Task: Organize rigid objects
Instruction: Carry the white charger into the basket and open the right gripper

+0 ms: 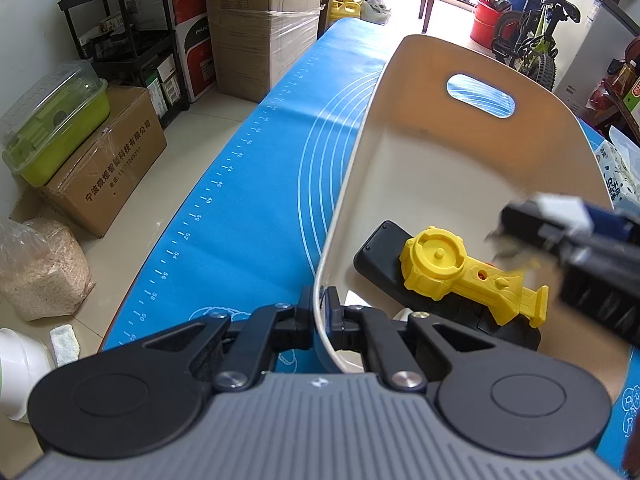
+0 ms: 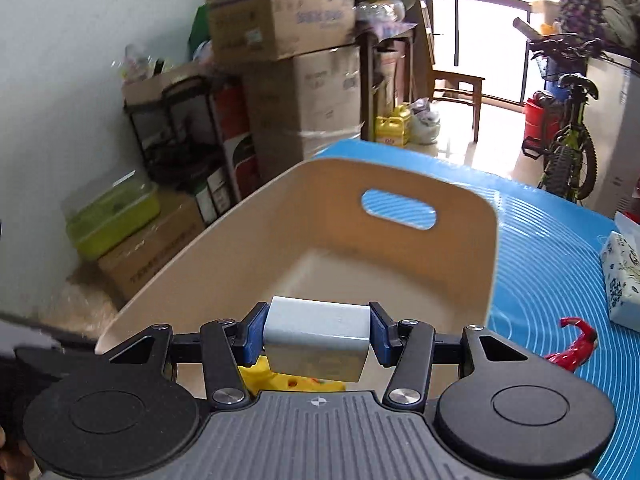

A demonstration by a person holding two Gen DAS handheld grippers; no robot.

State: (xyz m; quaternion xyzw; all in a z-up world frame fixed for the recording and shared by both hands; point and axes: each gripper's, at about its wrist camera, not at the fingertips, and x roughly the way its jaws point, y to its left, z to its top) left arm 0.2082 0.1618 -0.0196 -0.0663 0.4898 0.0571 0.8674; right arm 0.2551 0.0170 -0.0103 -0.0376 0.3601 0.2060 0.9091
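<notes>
**Cream bin on the blue mat, one block in hand**

We worked in a cluttered storeroom: stacked cardboard boxes [image 1: 256,32], a black shelf rack [image 1: 132,32] and a bicycle [image 1: 532,44] near the bright doorway. A blue measuring mat [image 1: 248,184] covered the table. On it sat the cream bin [image 1: 420,80] with a cut-out handle. Our left gripper [image 1: 320,312] was clamped shut on the bin's near wall. Inside lay a black remote [image 1: 380,256] with a yellow toy part [image 1: 460,276] resting on top of it. Our right gripper [image 2: 318,332] held a grey-white block [image 2: 316,336] between its blue pads, above the bin's near end. A red toy [image 2: 576,346] and a tissue pack [image 2: 622,280] lay on the mat beside the bin.
</notes>
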